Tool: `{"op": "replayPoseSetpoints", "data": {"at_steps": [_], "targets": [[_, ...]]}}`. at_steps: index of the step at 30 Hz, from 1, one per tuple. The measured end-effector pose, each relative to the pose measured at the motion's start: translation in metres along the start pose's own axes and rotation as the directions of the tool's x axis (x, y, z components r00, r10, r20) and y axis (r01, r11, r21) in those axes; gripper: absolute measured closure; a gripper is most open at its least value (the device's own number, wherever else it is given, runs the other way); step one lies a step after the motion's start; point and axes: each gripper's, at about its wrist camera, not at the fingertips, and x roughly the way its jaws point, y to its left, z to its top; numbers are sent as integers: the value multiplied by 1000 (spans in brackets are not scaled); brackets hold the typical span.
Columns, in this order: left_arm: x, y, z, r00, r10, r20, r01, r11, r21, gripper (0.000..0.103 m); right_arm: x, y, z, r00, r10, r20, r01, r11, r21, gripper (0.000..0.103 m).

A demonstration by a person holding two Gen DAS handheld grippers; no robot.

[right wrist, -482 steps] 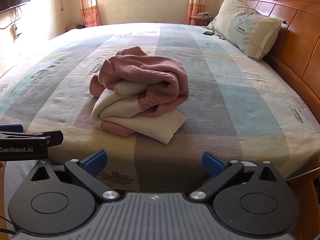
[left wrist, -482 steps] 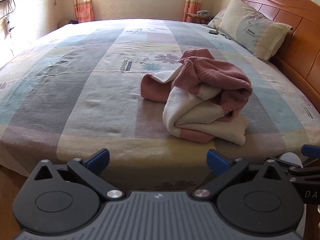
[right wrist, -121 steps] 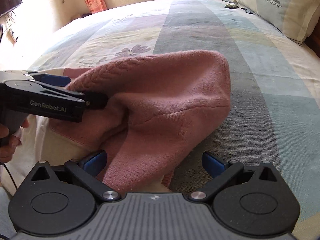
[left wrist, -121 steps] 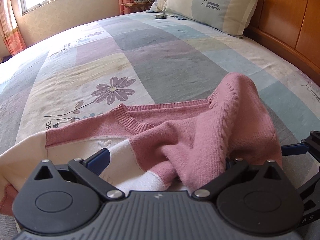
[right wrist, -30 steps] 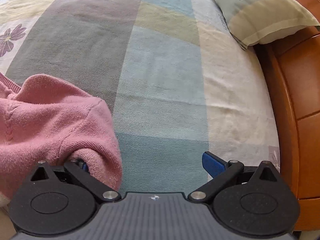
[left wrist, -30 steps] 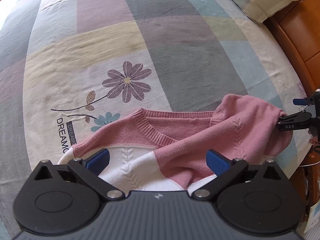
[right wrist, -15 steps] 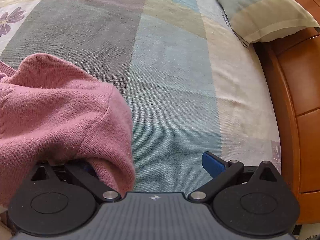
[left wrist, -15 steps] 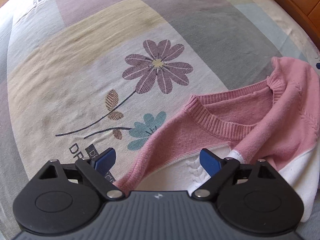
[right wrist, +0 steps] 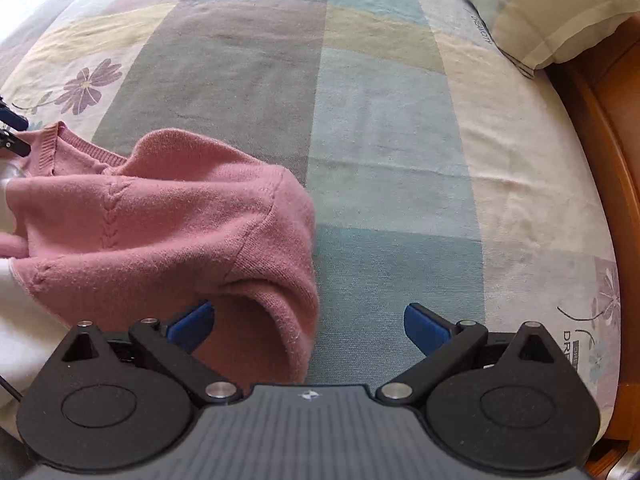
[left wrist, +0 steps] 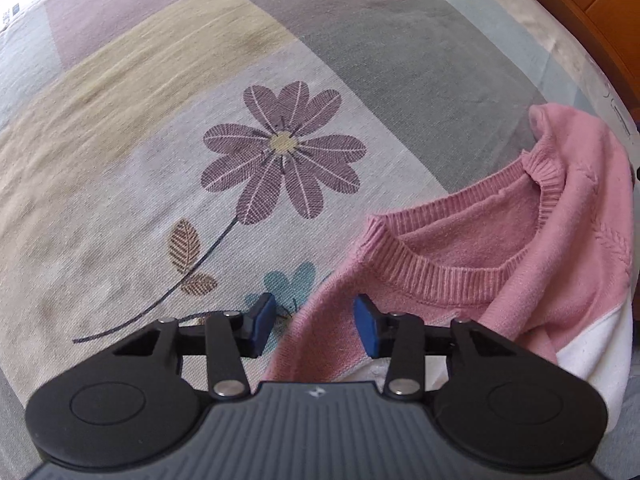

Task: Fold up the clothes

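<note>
Left gripper (left wrist: 315,322): jaws narrower than half a second ago, not yet clamped, straddling my sweater's (left wrist: 500,248) pink shoulder edge. Right gripper (right wrist: 306,326): jaws wide apart as before, its left pad under the sweater's other shoulder fold. Sweater lies on the bed (right wrist: 380,128), collar up.

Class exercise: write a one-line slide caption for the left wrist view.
Left claw, half open, straddles the shoulder edge of a pink-and-white sweater lying on a floral patchwork bedsheet.
</note>
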Motion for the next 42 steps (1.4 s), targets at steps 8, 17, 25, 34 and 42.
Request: {"op": "replayPoseSetpoints", "data": {"at_steps": [8, 17, 25, 34, 42], "targets": [[14, 29, 27, 939, -275, -208, 293, 954, 59, 62, -2, 20, 16, 988, 87, 124, -97, 993, 74, 0], [41, 43, 55, 832, -470, -296, 485, 874, -27, 63, -7, 28, 25, 969, 111, 221, -147, 977, 154, 0], [61, 56, 35, 754, -518, -403, 529, 843, -93, 85, -9, 27, 38, 960, 115, 254, -159, 975, 157, 0], [58, 32, 29, 789, -507, -349, 518, 853, -69, 94, 4, 47, 47, 954, 165, 251, -213, 961, 178, 0], [-11, 65, 20, 899, -429, -88, 421, 902, -95, 98, -1, 43, 55, 959, 144, 245, -188, 968, 166, 0]]}}
